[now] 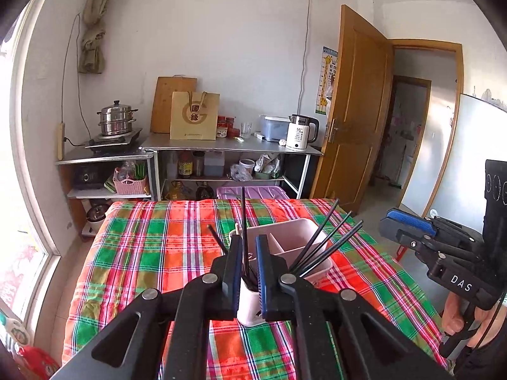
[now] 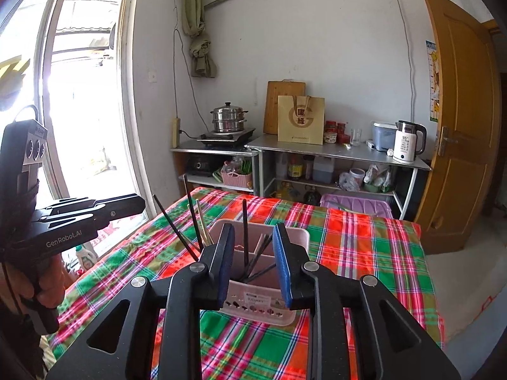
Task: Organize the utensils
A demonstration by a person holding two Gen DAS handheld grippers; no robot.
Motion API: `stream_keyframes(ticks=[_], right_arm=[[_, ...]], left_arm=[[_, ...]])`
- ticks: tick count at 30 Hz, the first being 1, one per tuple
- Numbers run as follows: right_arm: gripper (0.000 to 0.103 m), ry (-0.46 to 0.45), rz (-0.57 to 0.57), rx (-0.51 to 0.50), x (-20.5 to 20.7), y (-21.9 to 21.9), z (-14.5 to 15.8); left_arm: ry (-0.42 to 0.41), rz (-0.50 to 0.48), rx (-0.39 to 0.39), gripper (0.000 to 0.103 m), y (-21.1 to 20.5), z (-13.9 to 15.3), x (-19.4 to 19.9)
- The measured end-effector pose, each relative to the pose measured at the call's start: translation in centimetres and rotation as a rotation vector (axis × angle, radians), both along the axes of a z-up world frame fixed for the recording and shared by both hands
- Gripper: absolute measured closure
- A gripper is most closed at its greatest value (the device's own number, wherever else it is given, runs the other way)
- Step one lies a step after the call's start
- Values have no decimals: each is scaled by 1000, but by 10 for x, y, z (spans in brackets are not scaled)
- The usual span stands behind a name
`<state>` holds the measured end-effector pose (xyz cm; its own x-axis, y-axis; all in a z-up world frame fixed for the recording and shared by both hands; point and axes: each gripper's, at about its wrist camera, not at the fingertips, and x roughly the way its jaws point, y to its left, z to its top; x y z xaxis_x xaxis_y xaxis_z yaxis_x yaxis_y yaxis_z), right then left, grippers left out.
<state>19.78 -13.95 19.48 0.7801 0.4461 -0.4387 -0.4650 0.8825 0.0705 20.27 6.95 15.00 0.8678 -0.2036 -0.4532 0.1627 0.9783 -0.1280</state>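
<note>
A pink divided utensil holder (image 1: pixel 285 240) stands on the plaid tablecloth (image 1: pixel 152 253). Several black chopsticks (image 1: pixel 329 240) lean out of its compartments. My left gripper (image 1: pixel 248 253) hangs right above the holder's near compartment, its jaws a small gap apart around one upright black chopstick (image 1: pixel 243 221) without clamping it. In the right wrist view the holder (image 2: pixel 259 285) sits behind my right gripper (image 2: pixel 253 253), which is open and empty, with black chopsticks (image 2: pixel 245 237) standing between its pads. More chopsticks (image 2: pixel 177 231) lean out to the left.
The table's far edge faces steel shelves (image 1: pixel 228 148) with a steamer pot (image 1: pixel 115 120), a kettle (image 1: pixel 299 133) and a paper bag. A purple bin (image 1: pixel 253 193) sits on the floor. An open wooden door (image 1: pixel 355 120) is at right, a window at left.
</note>
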Motion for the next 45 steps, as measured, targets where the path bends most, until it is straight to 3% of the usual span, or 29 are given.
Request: stream_keyframes(ticks=[6,14,19,26,35,45], right_arm=[[77,-16,-14,13,-35,-11,-11],[75,-6,-29,18,-81,-17,-37],[59,13,-32,19,-105,-19,-55],[59,56,-43,30,-128,-22,-80],[59,72,-73,14,-146,-28,-99],[59,75,-64,-15,-154,-18,-107]], left_arm=[[-20,17,-6,87,-7,-17,-44],[-13,36,4,85,-24,-51,-93],[1,48,-2,81,-30,-71,-116],[10,48,17,79,-39,-96,-143],[-16,50,40,79,-46,-109,-169],[9,54,34,79,-49,-122,-169]])
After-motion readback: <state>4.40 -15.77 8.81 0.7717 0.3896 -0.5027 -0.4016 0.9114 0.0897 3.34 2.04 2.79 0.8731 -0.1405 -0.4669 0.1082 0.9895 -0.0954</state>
